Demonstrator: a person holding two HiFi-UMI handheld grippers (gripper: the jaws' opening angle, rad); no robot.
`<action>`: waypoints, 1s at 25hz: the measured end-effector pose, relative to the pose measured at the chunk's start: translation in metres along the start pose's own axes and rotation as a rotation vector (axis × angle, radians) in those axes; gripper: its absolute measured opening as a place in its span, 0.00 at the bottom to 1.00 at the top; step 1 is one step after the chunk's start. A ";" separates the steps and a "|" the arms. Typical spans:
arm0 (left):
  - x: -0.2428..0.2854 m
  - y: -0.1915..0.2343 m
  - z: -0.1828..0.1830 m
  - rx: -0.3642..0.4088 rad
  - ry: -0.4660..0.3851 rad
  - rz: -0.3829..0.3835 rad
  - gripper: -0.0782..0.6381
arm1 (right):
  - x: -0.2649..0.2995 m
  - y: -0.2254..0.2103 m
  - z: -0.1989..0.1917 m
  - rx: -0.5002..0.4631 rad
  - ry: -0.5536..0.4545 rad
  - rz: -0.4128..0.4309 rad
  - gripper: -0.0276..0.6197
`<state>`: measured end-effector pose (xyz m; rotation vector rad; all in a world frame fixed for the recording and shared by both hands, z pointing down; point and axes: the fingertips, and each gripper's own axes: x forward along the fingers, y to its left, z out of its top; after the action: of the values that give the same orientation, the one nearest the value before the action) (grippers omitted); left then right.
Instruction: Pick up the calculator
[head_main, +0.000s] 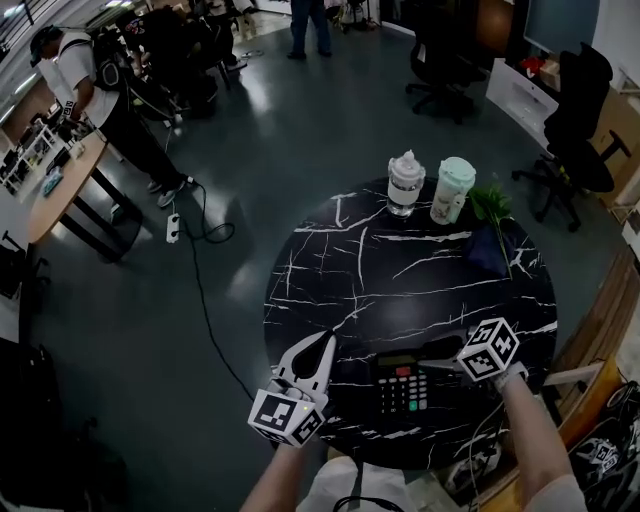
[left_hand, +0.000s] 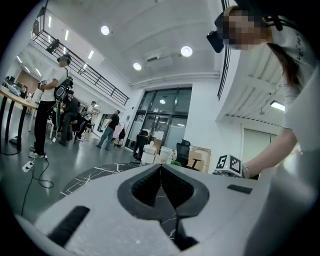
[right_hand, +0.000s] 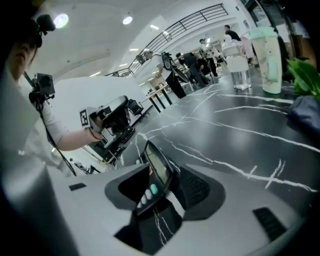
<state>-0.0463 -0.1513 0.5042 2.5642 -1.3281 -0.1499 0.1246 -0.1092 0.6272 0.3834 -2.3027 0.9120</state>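
The black calculator lies near the front edge of the round black marble table, its display toward the far side. My right gripper reaches it from the right. In the right gripper view the calculator stands tilted between the wide-open jaws of my right gripper, and I see no pad pressing on it. My left gripper hovers just left of the calculator. In its own view the left gripper has its jaws shut together with nothing between them.
At the table's far edge stand a lidded clear cup, a pale green cup, a leafy sprig and a dark cloth. A cable and power strip lie on the floor at left. People stand by a wooden desk.
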 end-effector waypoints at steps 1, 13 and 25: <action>0.000 0.001 -0.002 0.000 0.000 0.001 0.12 | 0.002 0.002 0.000 -0.001 0.018 0.032 0.31; -0.027 0.003 -0.026 -0.057 0.022 0.036 0.12 | 0.018 0.007 -0.008 0.100 0.104 0.236 0.30; -0.041 0.015 -0.030 -0.092 0.027 0.079 0.12 | 0.014 0.016 0.000 0.055 0.066 0.306 0.15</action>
<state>-0.0758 -0.1209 0.5361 2.4262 -1.3771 -0.1574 0.1066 -0.0982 0.6284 0.0206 -2.3165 1.1188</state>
